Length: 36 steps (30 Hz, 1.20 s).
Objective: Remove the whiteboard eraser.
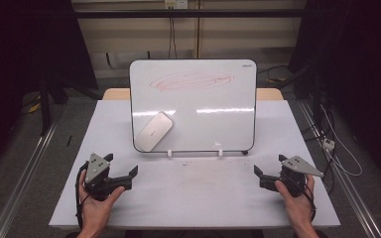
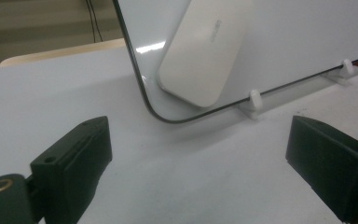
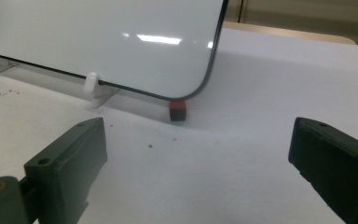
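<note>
both hand-held grippers, left [image 1: 125,172] and right [image 1: 269,168], are held wide open and empty on the tabletop [image 1: 193,193]. the eraser [image 1: 153,131] on the whiteboard [image 1: 193,106] is judged light and rigid, best gripped across its narrow sides.

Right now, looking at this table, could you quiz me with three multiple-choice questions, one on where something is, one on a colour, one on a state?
1. Where is the white eraser?
A. flat on the table
B. on the whiteboard's lower left corner
C. in a hand-held gripper

2. What colour is the scribble on the whiteboard?
A. red
B. blue
C. green

3. How do the jaws of the left hand-held gripper stand?
A. shut on the eraser
B. shut on nothing
C. open, holding nothing

Answers: 1 B, the eraser sits against the board's face near that corner. 2 A, the looping marks near the top are red. 3 C, in the left gripper view bare table shows between the spread jaws.
</note>
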{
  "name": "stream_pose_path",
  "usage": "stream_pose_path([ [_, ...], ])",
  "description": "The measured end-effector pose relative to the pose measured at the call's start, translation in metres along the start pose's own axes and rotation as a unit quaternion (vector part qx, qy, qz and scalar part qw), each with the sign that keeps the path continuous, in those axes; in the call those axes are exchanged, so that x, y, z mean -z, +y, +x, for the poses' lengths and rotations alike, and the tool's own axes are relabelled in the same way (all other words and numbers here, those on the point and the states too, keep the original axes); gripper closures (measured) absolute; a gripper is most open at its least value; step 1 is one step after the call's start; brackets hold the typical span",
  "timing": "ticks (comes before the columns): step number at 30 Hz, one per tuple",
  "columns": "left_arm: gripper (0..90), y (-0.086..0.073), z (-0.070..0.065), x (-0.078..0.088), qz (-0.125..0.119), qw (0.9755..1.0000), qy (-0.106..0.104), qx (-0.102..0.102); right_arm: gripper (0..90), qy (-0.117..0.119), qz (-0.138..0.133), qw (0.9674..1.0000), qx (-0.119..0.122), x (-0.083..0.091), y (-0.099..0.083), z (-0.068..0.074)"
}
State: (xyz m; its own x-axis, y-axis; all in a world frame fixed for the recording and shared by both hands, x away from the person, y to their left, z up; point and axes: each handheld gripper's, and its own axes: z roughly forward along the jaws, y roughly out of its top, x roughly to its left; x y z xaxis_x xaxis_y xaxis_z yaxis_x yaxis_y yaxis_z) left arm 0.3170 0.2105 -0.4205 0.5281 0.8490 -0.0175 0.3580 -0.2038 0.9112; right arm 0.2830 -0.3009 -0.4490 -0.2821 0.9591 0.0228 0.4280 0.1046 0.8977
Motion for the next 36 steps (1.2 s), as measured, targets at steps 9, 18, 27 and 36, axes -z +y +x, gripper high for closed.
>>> stream_pose_path([
  [9, 5.4, 0.001, -0.004, -0.01, 0.03, 0.9993, -0.013, -0.015, 4.4, 0.0, 0.0, 1.0, -0.007, 0.0, -0.001, -0.002],
  [18, 6.0, 0.01, -0.009, -0.017, 0.032, 0.9987, -0.031, -0.025, 4.7, 0.006, 0.001, 1.0, -0.006, -0.001, -0.001, -0.001],
  [27, 6.2, 0.022, -0.01, -0.027, 0.028, 0.9981, -0.032, -0.045, 4.9, 0.009, 0.007, 0.9999, -0.007, -0.004, -0.001, -0.002],
  [36, 5.3, 0.035, -0.013, -0.032, 0.017, 0.9973, -0.042, -0.058, 5.4, 0.015, 0.007, 0.9999, -0.005, -0.005, 0.0, 0.0],
])
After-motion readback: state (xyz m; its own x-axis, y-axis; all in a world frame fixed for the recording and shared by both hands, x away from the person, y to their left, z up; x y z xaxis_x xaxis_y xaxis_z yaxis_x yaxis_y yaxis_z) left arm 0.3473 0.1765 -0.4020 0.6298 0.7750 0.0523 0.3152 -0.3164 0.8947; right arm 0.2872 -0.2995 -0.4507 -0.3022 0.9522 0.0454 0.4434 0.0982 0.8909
